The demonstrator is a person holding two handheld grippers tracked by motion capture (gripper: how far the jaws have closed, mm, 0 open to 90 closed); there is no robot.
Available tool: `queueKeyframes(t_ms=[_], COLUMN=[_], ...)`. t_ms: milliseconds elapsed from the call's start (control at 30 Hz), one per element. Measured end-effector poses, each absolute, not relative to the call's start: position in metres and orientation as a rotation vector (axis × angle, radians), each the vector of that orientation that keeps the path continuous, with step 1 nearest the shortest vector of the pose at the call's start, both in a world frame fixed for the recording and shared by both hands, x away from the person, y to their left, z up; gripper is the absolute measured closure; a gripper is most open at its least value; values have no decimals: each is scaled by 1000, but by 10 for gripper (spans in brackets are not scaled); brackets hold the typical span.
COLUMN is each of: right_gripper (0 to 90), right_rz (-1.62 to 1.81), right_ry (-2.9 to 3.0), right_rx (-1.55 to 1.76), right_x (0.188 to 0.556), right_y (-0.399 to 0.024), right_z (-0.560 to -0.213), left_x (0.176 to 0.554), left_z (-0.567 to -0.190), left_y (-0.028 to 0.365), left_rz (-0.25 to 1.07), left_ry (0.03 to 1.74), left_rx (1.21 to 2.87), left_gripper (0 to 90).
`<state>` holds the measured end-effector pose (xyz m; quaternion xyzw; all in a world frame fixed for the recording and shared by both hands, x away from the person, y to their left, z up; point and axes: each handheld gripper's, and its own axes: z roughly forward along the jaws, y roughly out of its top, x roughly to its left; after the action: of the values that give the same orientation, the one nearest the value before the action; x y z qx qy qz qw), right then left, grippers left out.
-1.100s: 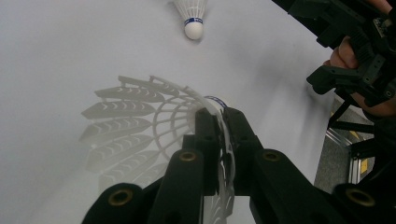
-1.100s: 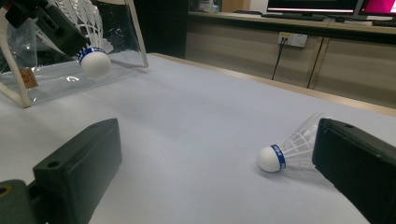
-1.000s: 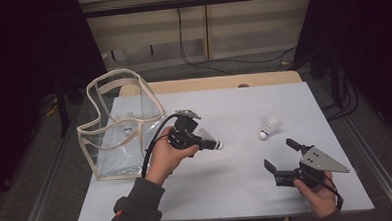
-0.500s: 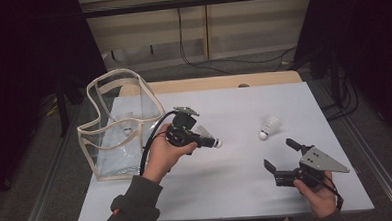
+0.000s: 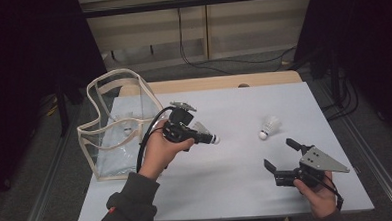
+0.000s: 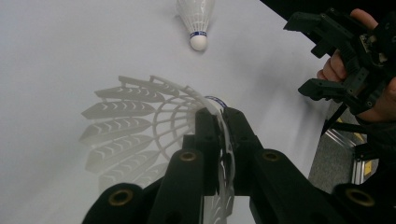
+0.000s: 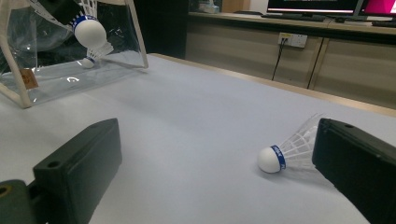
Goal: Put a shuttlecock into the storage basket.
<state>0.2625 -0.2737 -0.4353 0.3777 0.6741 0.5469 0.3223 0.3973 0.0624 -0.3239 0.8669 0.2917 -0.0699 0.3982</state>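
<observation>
The left tongs [image 5: 201, 136] pinch a shuttlecock [image 6: 154, 126] by the thin edge of its feather skirt, cork tip pointing toward the middle of the surface [image 5: 247, 173], a hold that seems meant to carry it over to the clear bag [image 5: 115, 125] lying open just beside that hand, where another shuttlecock [image 7: 88, 61] already lies. The right tongs [image 5: 282, 156] rest spread near the person's edge, jaws aimed at the second shuttlecock [image 5: 268, 128] lying on its side, probably ready to take it.

Bag [image 5: 116, 139] left, shuttlecock [image 5: 269, 127] right on table [image 5: 227, 184]
</observation>
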Motion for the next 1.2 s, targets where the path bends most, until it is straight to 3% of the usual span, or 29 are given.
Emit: queueKeyframes(t_ms=[1200], right_gripper=[13], right_rz=[1451], right_ry=[1759], right_rx=[1021], right_x=[264], right_y=[-279], right_z=[-437], left_x=[400], left_z=[-298], left_y=[71], left_rz=[-132], left_ry=[757], left_rx=[2199], left_gripper=[857])
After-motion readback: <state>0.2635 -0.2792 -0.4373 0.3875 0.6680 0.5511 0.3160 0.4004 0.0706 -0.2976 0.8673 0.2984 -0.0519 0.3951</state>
